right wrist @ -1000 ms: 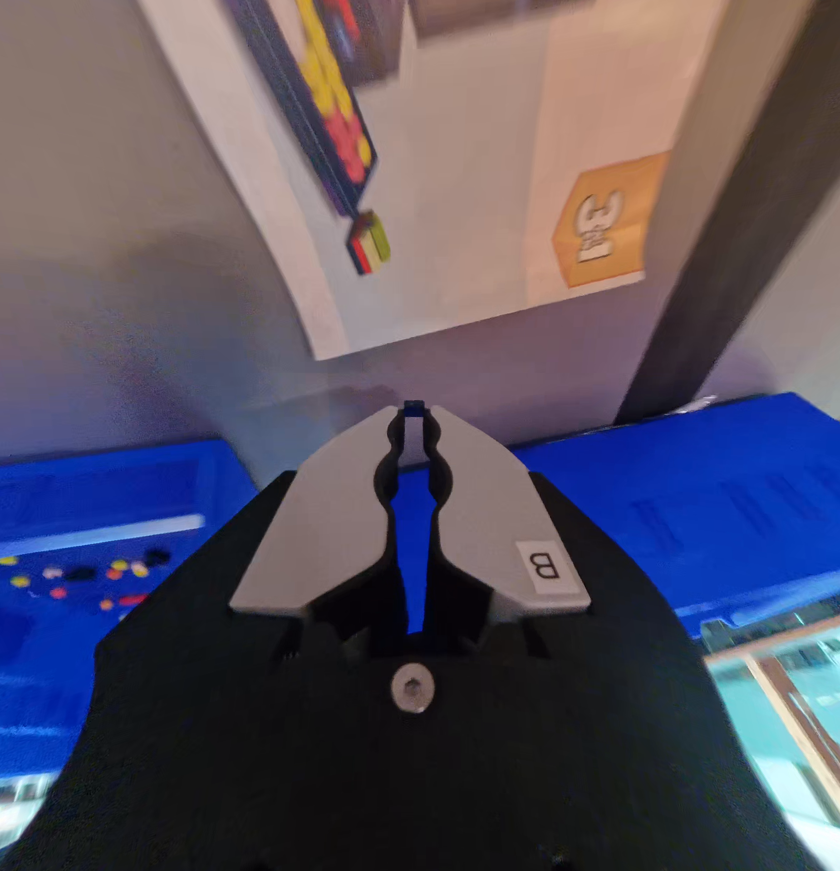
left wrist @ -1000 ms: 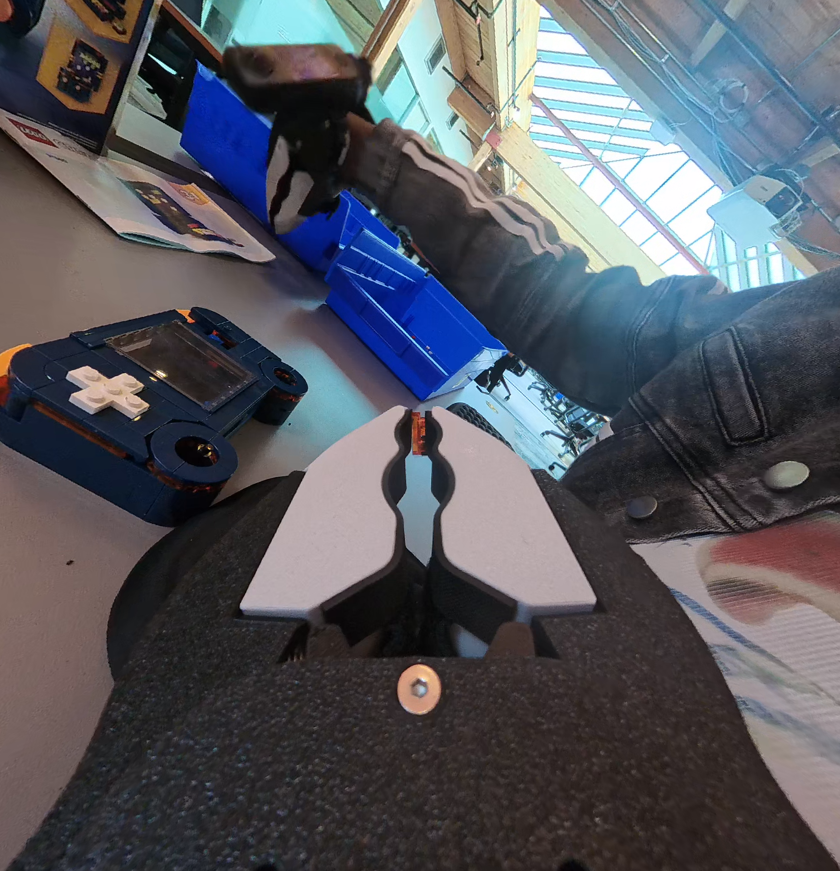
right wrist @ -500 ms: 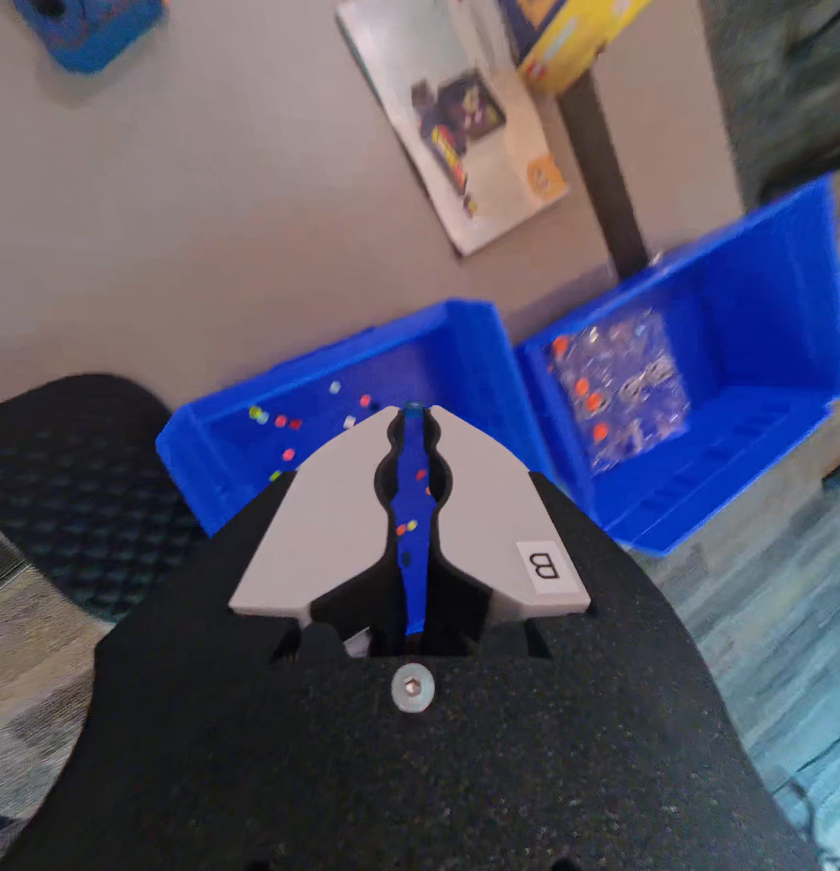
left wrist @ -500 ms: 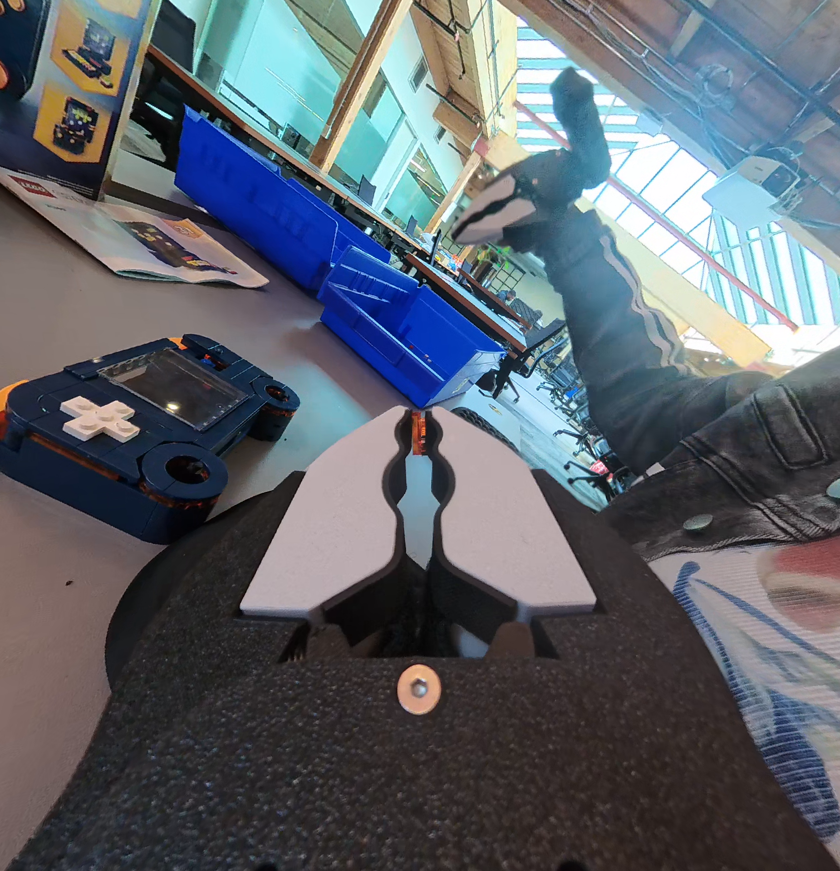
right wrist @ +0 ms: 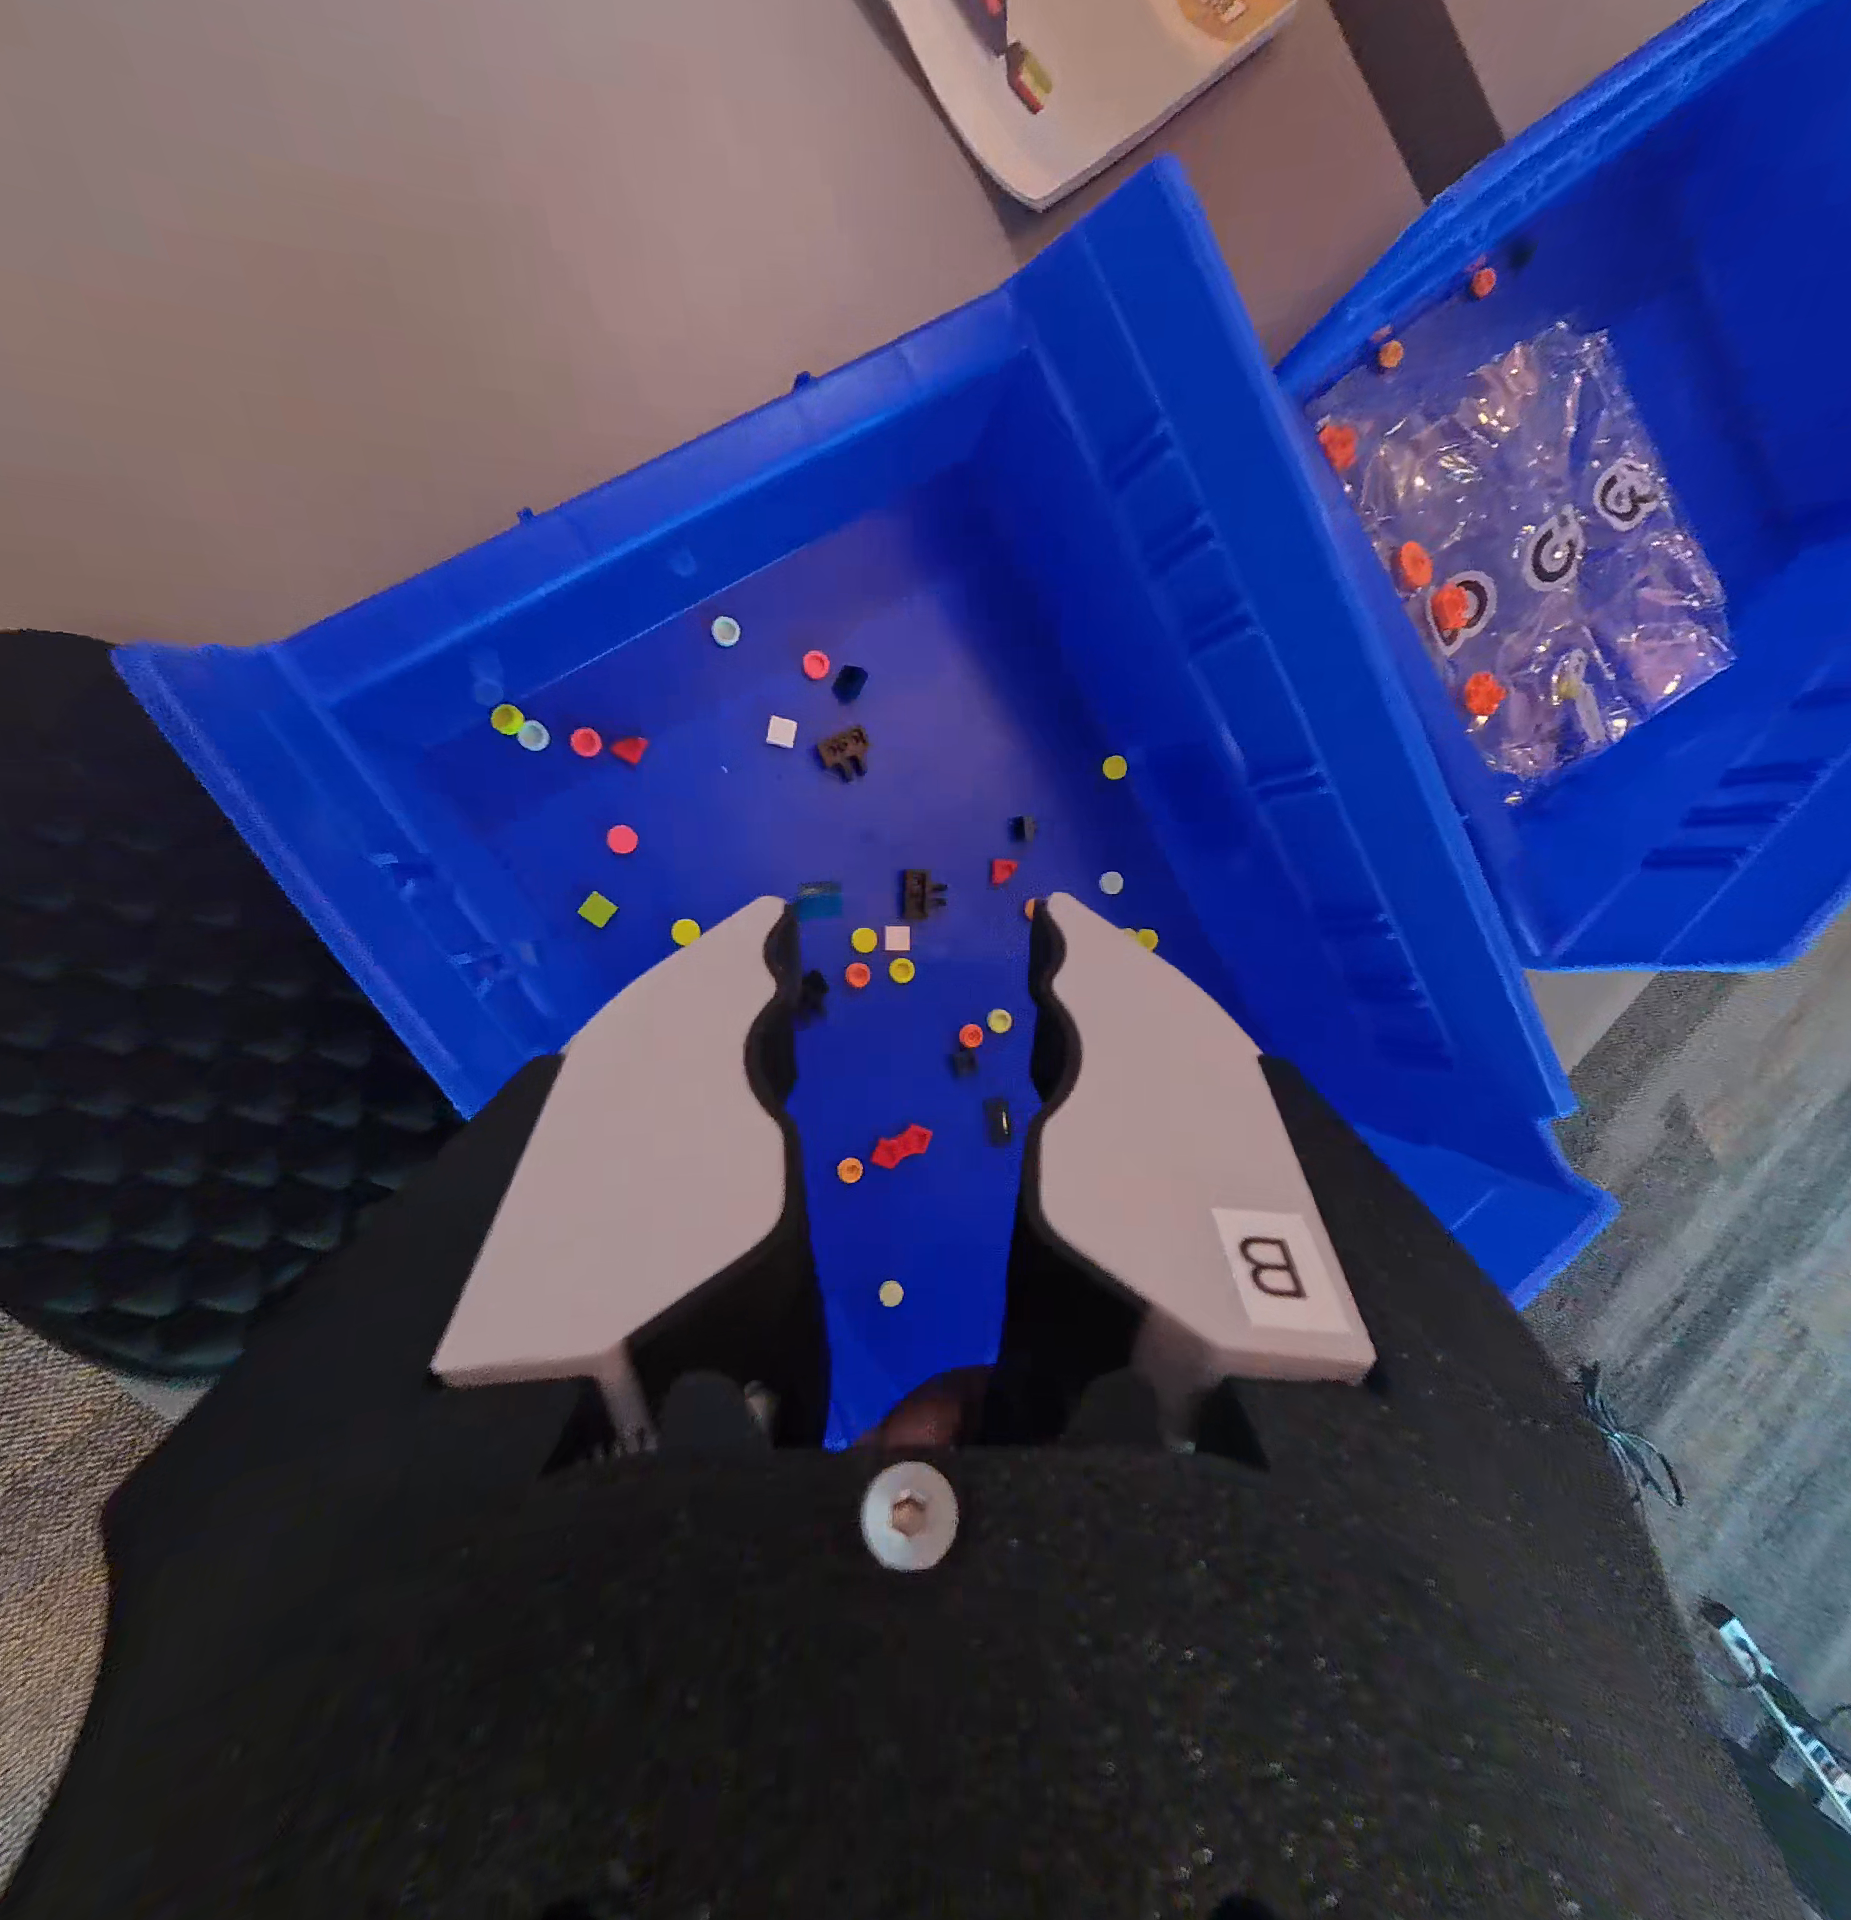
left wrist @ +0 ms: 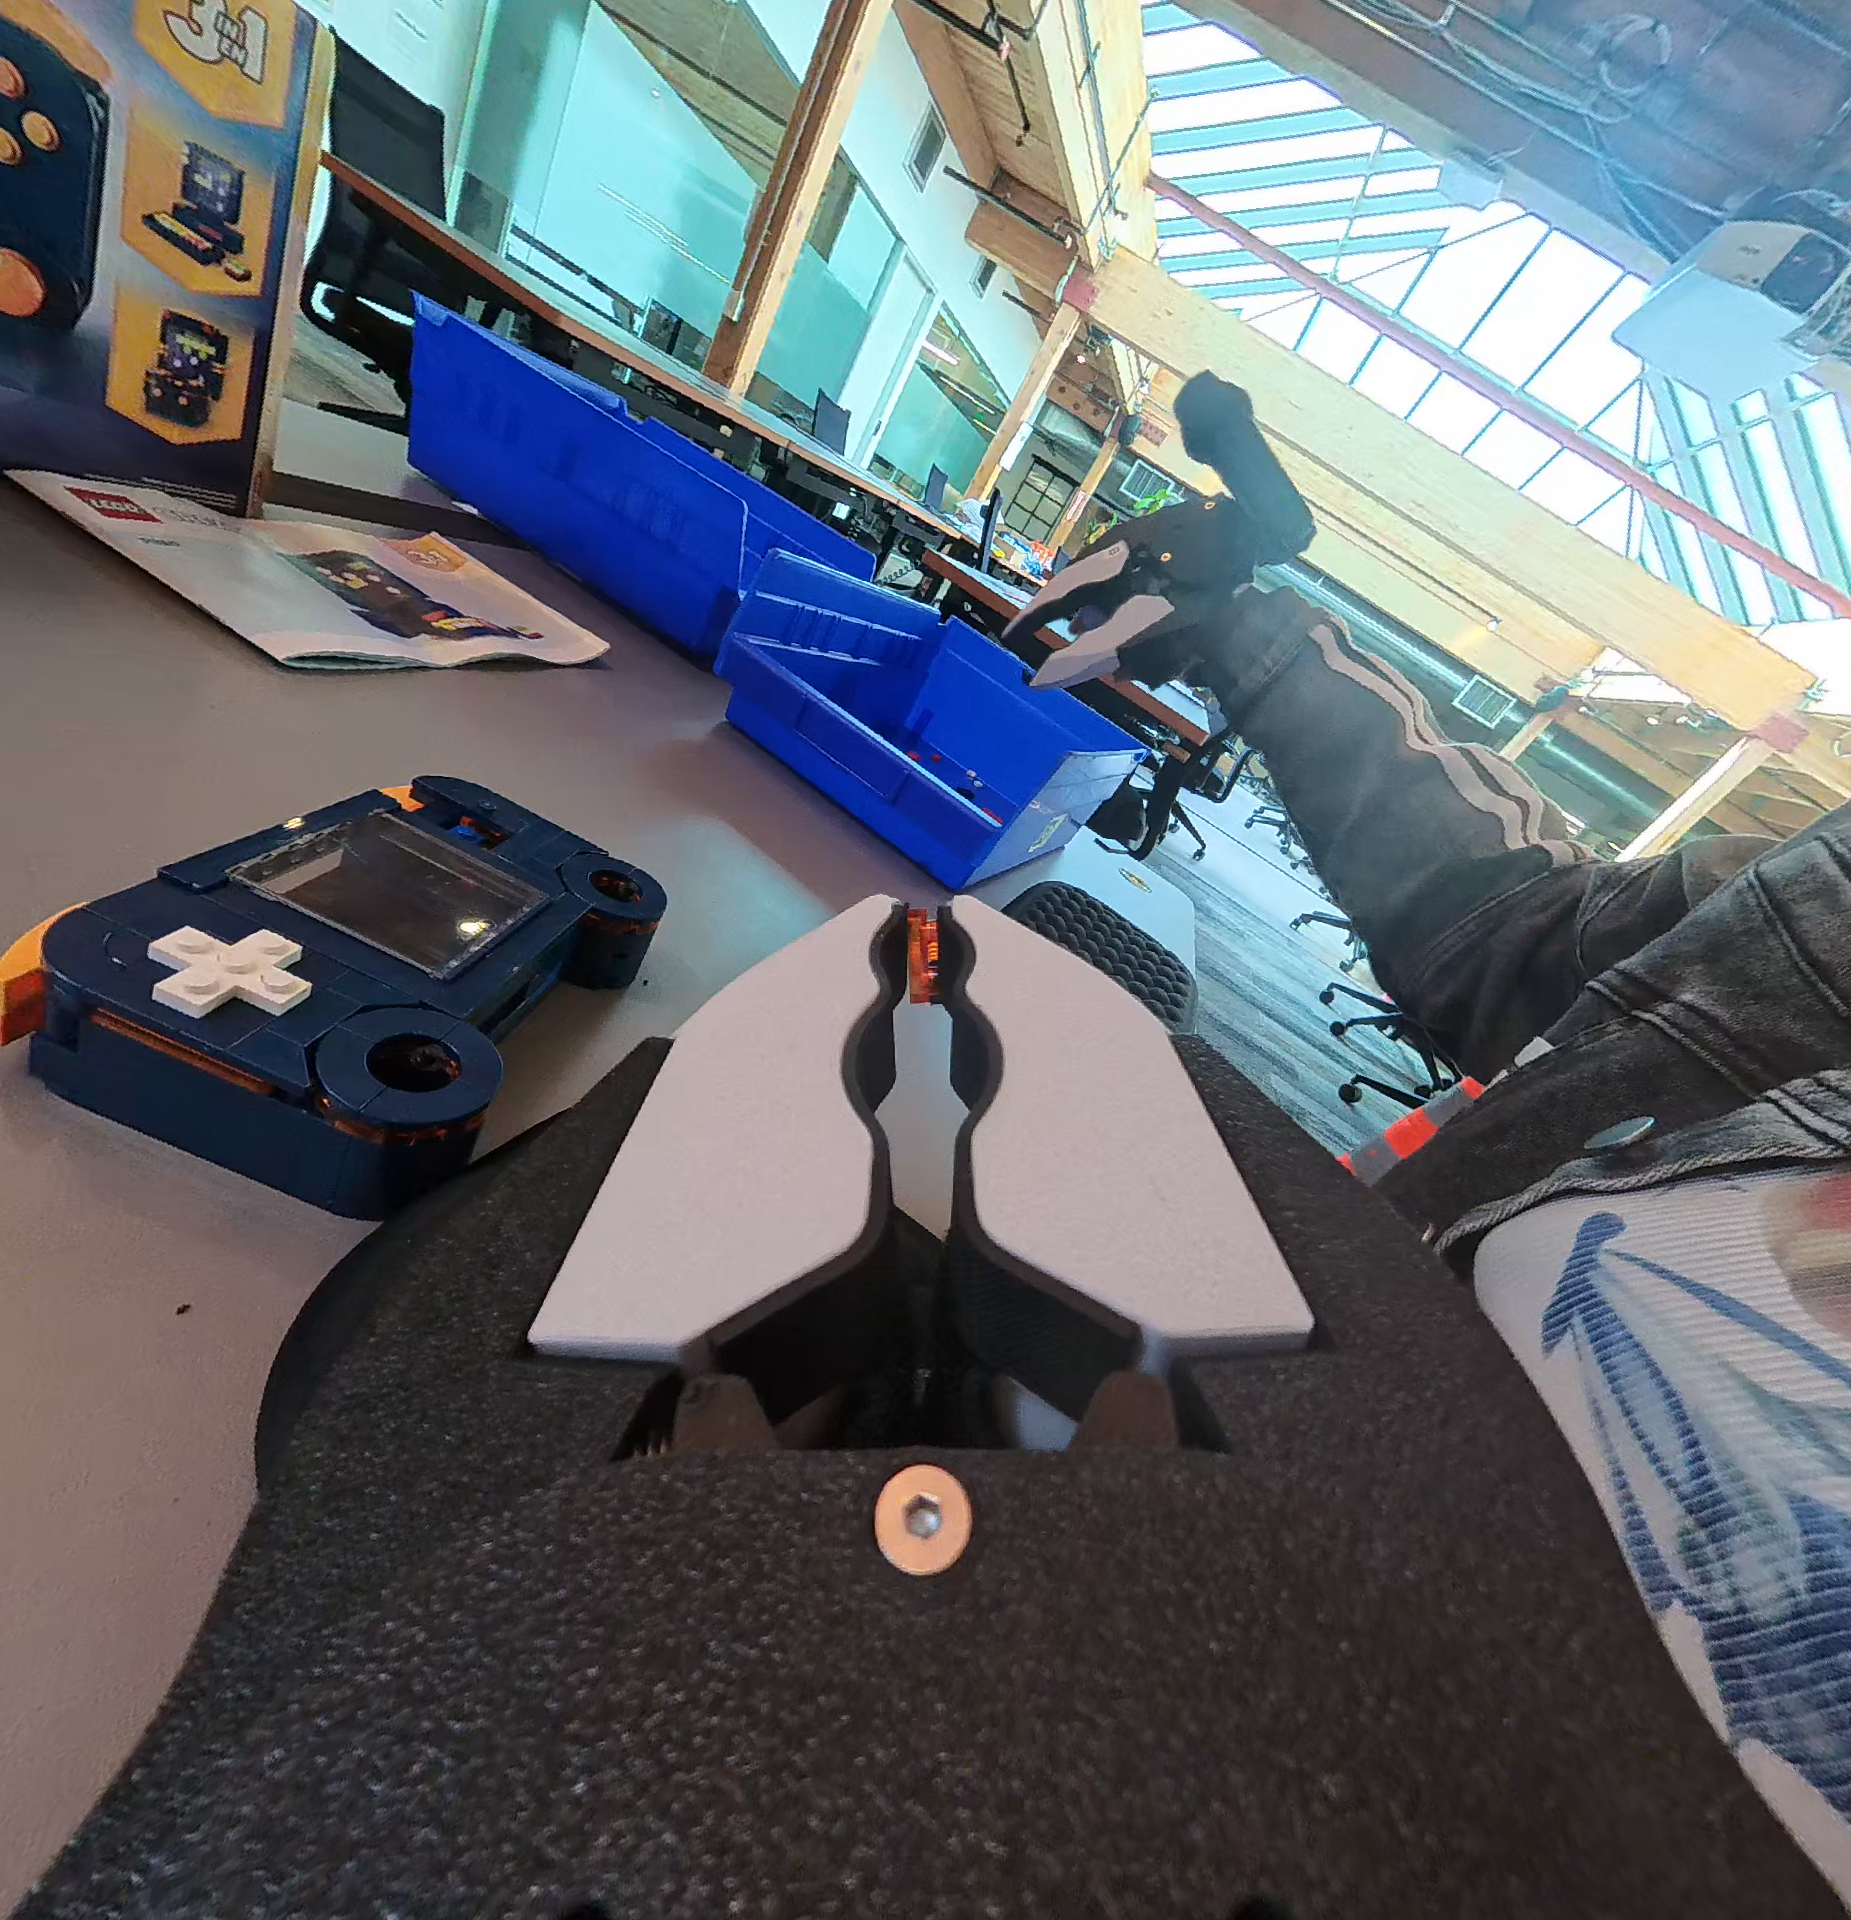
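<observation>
My left gripper (left wrist: 921, 920) is shut on a small orange piece (left wrist: 921, 961) held low over the grey table (left wrist: 173, 1455). A dark blue brick-built handheld console (left wrist: 318, 966) with a white cross pad lies on the table just to its left. My right gripper (right wrist: 913, 914) is open above a blue bin (right wrist: 1160, 499) holding several small loose coloured pieces. A small blue piece (right wrist: 819, 902) shows blurred beside its left fingertip. The right gripper also shows in the left wrist view (left wrist: 1030, 655), raised over that bin (left wrist: 879, 748).
A second blue bin (right wrist: 1731, 260) holds a clear plastic bag (right wrist: 1523, 540) and orange pieces. An instruction booklet (left wrist: 360, 592) and a set box (left wrist: 121, 229) lie at the far left. A black padded seat (right wrist: 121, 987) sits beyond the table edge. A person's dark sleeve (left wrist: 1420, 831) reaches across. Left tips to right tips: about 40 cm. My left gripper is the nearer one to the dark blue brick-built handheld console (left wrist: 318, 966): about 12 cm, against 40 cm.
My right gripper has swung from over the booklet to above the bin and opened, letting go of the small blue piece. My left gripper stays shut on the orange piece.
</observation>
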The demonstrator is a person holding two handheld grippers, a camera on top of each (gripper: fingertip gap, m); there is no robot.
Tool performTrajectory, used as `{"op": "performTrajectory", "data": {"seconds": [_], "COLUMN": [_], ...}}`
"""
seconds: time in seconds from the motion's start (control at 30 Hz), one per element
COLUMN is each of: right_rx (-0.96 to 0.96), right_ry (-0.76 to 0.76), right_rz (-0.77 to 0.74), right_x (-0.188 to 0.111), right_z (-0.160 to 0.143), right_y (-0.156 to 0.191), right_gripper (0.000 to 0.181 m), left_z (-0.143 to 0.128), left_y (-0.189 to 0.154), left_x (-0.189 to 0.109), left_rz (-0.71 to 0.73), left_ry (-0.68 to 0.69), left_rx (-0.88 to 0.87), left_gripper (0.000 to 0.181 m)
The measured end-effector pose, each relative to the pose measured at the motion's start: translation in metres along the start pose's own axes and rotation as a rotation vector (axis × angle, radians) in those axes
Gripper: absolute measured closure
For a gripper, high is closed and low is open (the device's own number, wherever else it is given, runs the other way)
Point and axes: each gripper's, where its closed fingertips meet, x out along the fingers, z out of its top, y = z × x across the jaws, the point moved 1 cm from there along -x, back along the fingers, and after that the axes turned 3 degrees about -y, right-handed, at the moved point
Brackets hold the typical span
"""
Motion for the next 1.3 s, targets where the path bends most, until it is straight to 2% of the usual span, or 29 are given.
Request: {"op": "performTrajectory", "data": {"seconds": [0.13,0.17,0.23,0.27,0.33,0.4,0.47,0.57,0.6,0.7,0.87,1.0,1.07,1.13,1.23,1.3], "right_rx": [0.043,0.048,0.005,0.018,0.050,-0.009,0.003,0.037,0.050,0.103,0.156,0.277,0.356,0.403,0.371,0.290], "right_ry": [-0.109,-0.096,0.077,0.051,-0.064,0.025,0.016,-0.013,-0.012,0.011,0.173,0.197,0.102,-0.080,-0.395,-0.629], "right_rz": [-0.097,-0.093,-0.134,-0.149,-0.098,-0.127,-0.107,-0.112,-0.092,-0.049,-0.029,-0.103,-0.145,-0.188,-0.272,-0.281], "right_x": [-0.005,0.000,0.009,0.010,0.015,0.020,0.023,0.018,0.013,-0.004,-0.020,-0.029,-0.036,-0.044,-0.059,-0.070], "right_z": [0.008,0.004,-0.016,-0.014,0.000,-0.010,-0.010,-0.011,-0.013,-0.024,-0.060,-0.098,-0.099,-0.080,-0.028,0.020], "right_y": [-0.016,-0.018,-0.026,-0.029,-0.024,-0.028,-0.025,-0.027,-0.025,-0.028,-0.041,-0.066,-0.076,-0.082,-0.077,-0.053], "right_gripper": [0.112,0.100,0.085,0.080,0.080,0.073,0.066,0.037,0.033,0.033,0.034,0.034,0.034,0.034,0.034,0.034], "left_z": [0.000,0.000,-0.001,-0.001,-0.002,-0.002,-0.002,-0.002,-0.002,-0.002,-0.001,0.001,0.002,0.003,0.007,0.015], "left_y": [0.001,0.001,0.001,0.000,0.000,-0.001,-0.001,-0.002,-0.002,-0.002,-0.001,-0.001,-0.002,-0.002,-0.002,-0.004], "left_x": [0.000,0.000,0.000,0.001,0.001,0.001,0.001,0.001,0.001,0.001,0.000,-0.002,-0.002,-0.002,-0.002,-0.001], "left_rz": [-0.002,-0.002,-0.006,-0.007,-0.007,-0.005,-0.006,-0.008,-0.007,-0.008,-0.007,-0.008,-0.016,-0.024,-0.020,-0.037], "left_ry": [0.000,0.001,0.006,0.009,0.013,0.017,0.020,0.021,0.019,0.016,0.007,-0.016,-0.019,-0.023,-0.044,-0.093], "left_rx": [-0.010,-0.012,-0.014,-0.013,-0.006,0.001,0.005,0.010,0.012,0.010,-0.001,0.000,-0.004,-0.009,-0.015,-0.027], "left_gripper": [0.177,0.177,0.177,0.177,0.177,0.177,0.177,0.177,0.177,0.177,0.177,0.177,0.177,0.177,0.177,0.177]}}
